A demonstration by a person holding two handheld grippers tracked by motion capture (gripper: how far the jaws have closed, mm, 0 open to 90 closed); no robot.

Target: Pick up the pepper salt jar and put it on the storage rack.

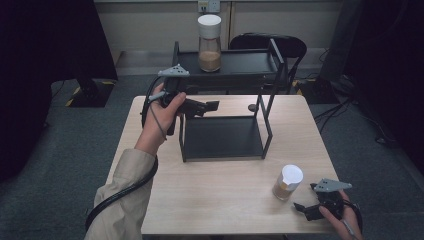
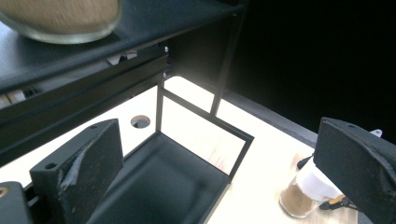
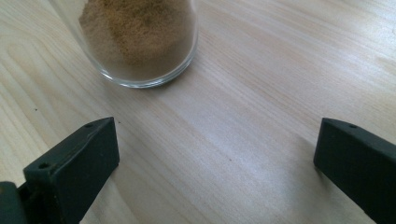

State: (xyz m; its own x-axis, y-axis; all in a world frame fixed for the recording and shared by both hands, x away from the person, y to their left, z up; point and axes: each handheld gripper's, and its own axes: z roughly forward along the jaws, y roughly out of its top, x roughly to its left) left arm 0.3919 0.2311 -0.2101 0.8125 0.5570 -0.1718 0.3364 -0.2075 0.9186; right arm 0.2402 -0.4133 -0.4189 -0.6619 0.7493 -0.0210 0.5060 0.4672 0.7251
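A black two-level metal rack [image 1: 222,137] stands on the wooden table. On its top shelf sits a tall glass jar [image 1: 209,42] with a white lid and brown powder. A second, shorter jar [image 1: 288,182] of the same powder stands on the table at the front right; it also appears in the left gripper view [image 2: 306,196] and the right gripper view [image 3: 140,42]. My left gripper [image 1: 210,106] is open, held at the rack's left side between the shelves. My right gripper [image 1: 302,202] is open, low on the table just right of the short jar, holding nothing.
A small round hole [image 1: 252,107] marks the table behind the rack. A black chair [image 1: 280,45] stands beyond the table. Dark stands and cables flank the table on the grey floor. Bare tabletop [image 1: 210,195] lies in front of the rack.
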